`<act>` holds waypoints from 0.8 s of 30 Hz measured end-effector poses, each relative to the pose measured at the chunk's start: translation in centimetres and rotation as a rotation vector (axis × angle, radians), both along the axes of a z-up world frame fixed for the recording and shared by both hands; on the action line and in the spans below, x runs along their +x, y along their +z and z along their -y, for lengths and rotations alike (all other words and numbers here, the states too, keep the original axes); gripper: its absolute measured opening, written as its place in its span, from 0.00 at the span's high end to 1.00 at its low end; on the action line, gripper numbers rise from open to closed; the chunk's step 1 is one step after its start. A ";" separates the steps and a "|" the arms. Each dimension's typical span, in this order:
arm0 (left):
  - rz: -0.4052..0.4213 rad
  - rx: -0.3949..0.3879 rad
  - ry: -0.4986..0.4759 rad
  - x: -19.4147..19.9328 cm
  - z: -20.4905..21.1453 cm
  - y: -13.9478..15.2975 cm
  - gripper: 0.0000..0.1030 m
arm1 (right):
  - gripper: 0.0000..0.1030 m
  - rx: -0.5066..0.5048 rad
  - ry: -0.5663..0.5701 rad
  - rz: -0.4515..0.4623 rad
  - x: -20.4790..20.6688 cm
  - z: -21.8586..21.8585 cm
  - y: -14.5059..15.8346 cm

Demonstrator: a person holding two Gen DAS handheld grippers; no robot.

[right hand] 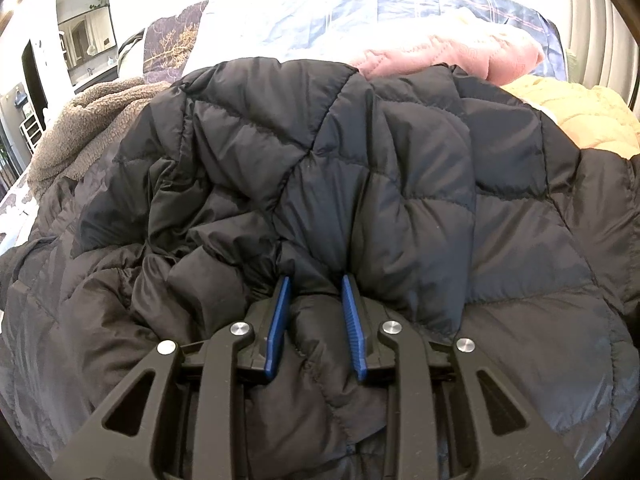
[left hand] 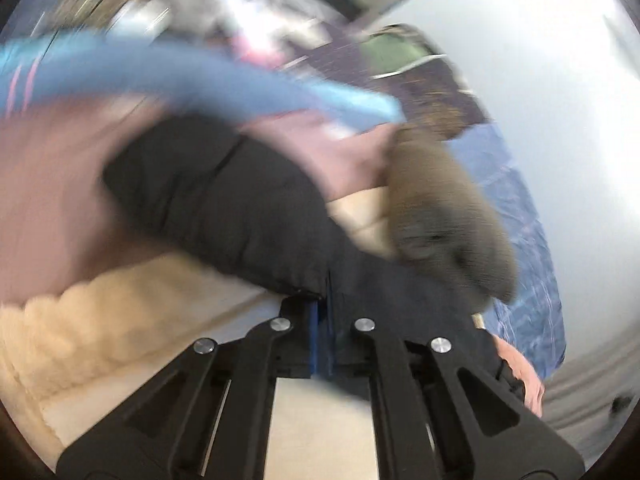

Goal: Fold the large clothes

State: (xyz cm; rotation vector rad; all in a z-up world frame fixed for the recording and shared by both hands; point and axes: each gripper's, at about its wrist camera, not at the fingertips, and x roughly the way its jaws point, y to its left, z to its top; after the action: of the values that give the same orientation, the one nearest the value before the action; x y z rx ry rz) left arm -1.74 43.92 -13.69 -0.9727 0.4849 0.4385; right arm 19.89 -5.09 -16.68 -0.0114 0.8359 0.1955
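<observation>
One black puffer jacket (right hand: 320, 184), a fold in each of two claws: left claw (left hand: 320, 300), right claw (right hand: 316, 284)

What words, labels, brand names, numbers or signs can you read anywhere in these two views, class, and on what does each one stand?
None can be read.
The black puffer jacket shows only quilted stitching, no label or logo.
The left wrist view is motion-blurred; the left gripper is clamped on the jacket's edge and bears no markings.
The right gripper bears none either.

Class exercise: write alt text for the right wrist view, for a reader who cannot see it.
The right gripper pinches a puffy fold of a black quilted jacket between its blue pads. Behind lie a brown fleece, a pink quilted garment and a yellow one.
</observation>
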 end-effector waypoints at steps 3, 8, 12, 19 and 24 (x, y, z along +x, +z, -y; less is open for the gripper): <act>0.076 0.159 -0.128 2.7 4.3 5.3 0.98 | 0.72 0.000 0.000 0.001 0.0 0.0 0.0; 0.231 0.365 -0.492 8.9 16.5 13.6 0.97 | 0.72 0.009 -0.002 0.000 -0.1 0.0 0.1; 0.300 0.490 -0.781 12.6 27.7 16.3 0.97 | 0.72 0.040 -0.001 -0.002 -0.1 0.6 0.0; 0.089 0.519 -1.077 17.5 40.3 9.1 0.65 | 0.68 0.207 -0.018 -0.035 -0.9 4.4 0.4; -0.001 0.497 -1.094 17.3 39.7 4.9 0.59 | 0.57 0.211 -0.016 -0.034 -3.2 6.7 2.0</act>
State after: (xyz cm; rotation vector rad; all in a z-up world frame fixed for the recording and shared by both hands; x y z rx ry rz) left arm 15.59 4.18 -8.75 -0.1361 0.7794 -0.4227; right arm 16.74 -11.81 -14.72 0.1970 0.8453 0.2684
